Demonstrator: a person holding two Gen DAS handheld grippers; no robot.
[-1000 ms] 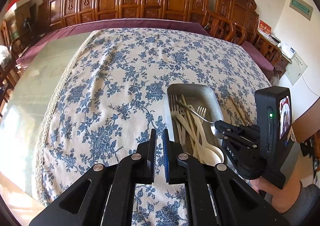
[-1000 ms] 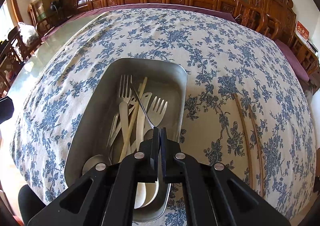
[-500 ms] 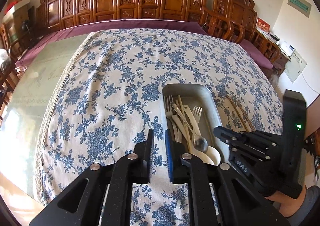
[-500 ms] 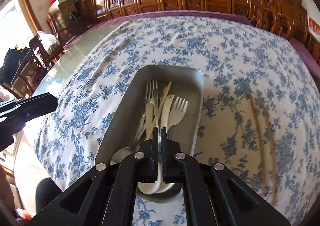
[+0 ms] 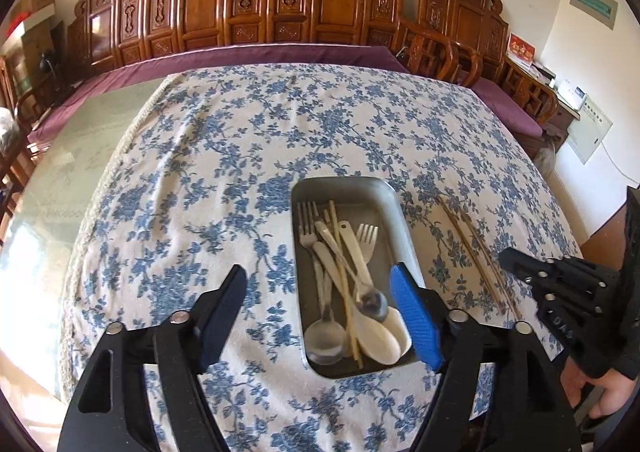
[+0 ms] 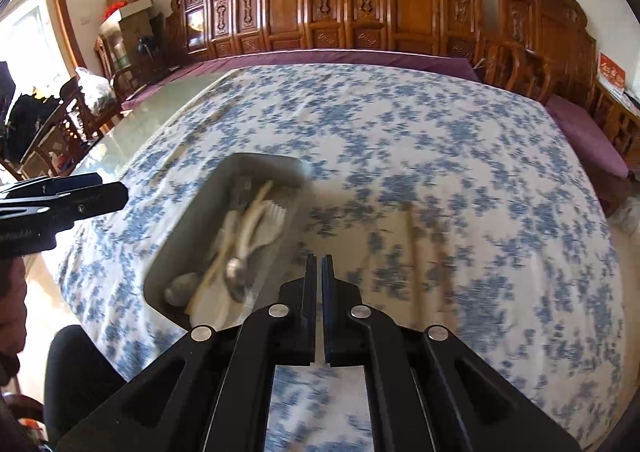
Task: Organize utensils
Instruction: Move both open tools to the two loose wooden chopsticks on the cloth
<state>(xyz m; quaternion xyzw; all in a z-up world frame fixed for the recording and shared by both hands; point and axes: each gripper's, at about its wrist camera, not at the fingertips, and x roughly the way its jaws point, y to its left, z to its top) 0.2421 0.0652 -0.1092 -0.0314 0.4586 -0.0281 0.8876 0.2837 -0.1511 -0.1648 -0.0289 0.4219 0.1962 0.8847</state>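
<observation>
The chopsticks point(image 5: 478, 252) lie bare on the floral tablecloth point(image 5: 240, 156), just beside the right long wall of the metal tray point(image 5: 404, 236) and apart from it. They are the only utensils visible outside the tray. Their long axis runs roughly parallel to the tray's long side, pointing away from the person.

Inside the tray, forks, pale plastic spoons, and a metal spoon point(image 5: 370, 300) lie in a loose pile with handles mostly aligned along the tray.

The right gripper point(image 6: 319, 264) has its fingers pressed nearly together with only a thin gap, and nothing sits between them. In the blurred right wrist view, the chopsticks point(image 6: 416, 248) lie ahead and slightly right of its fingertips, with the tray point(image 6: 188, 236) to its left. This gripper appears the nearer one to the chopsticks.

The left gripper point(image 5: 320, 300) has its fingers spread wide and holds nothing. It hovers near the tray's close end; whether its blue pad point(image 5: 416, 324) touches the rim cannot be told.

Judgement: a pick of the chopsticks would fall to the right gripper, which must first spread its fingers, then close across the chopsticks' long axis.
</observation>
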